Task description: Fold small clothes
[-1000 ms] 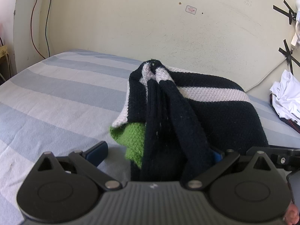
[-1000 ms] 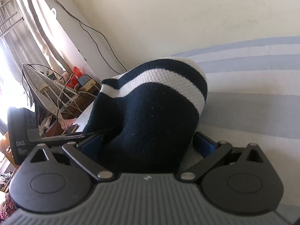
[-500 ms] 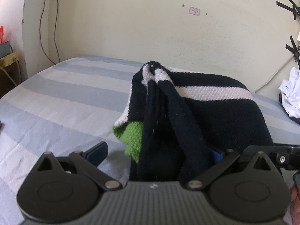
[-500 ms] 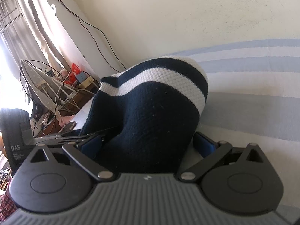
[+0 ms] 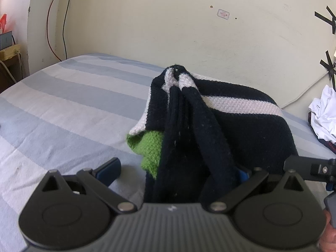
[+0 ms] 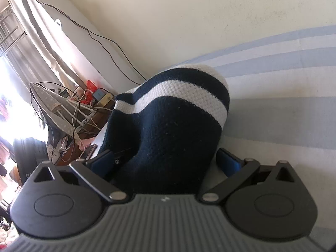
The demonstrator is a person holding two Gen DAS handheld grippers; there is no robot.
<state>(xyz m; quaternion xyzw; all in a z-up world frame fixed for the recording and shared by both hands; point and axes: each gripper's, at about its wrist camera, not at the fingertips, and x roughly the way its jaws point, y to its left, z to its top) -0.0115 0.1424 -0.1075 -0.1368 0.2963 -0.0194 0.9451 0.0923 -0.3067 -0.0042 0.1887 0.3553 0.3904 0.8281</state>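
Both grippers are working a navy knit garment [image 5: 241,130] above the striped bed [image 5: 63,105]. The chief risk, as a judgement: the thick, bunched knit could be slipping out on one side, since each gripper is standing wide with cloth merely heaped between its blue pads rather than visibly pinched; a loss on either side would be letting the half-made fold collapse and skew. In the left wrist view, the left gripper [image 5: 178,168] is sitting lower centre, its left pad [image 5: 109,168] standing clear of the fabric and its right pad nearly buried by it. In the right wrist view, the right gripper [image 6: 168,161] is likewise spread, the garment [image 6: 174,130] filling the gap without being clamped. A second hazard is the green knit piece [image 5: 149,147], peeking from under the navy layer at centre-left, which could be dragging along or staying misaligned. The garment is looking heavy and coarse-knit, dark navy with broad white bands, gathered to a peak at centre frame and draping down toward both grippers. A white cloth pile [image 5: 323,113] is lying at the right edge.
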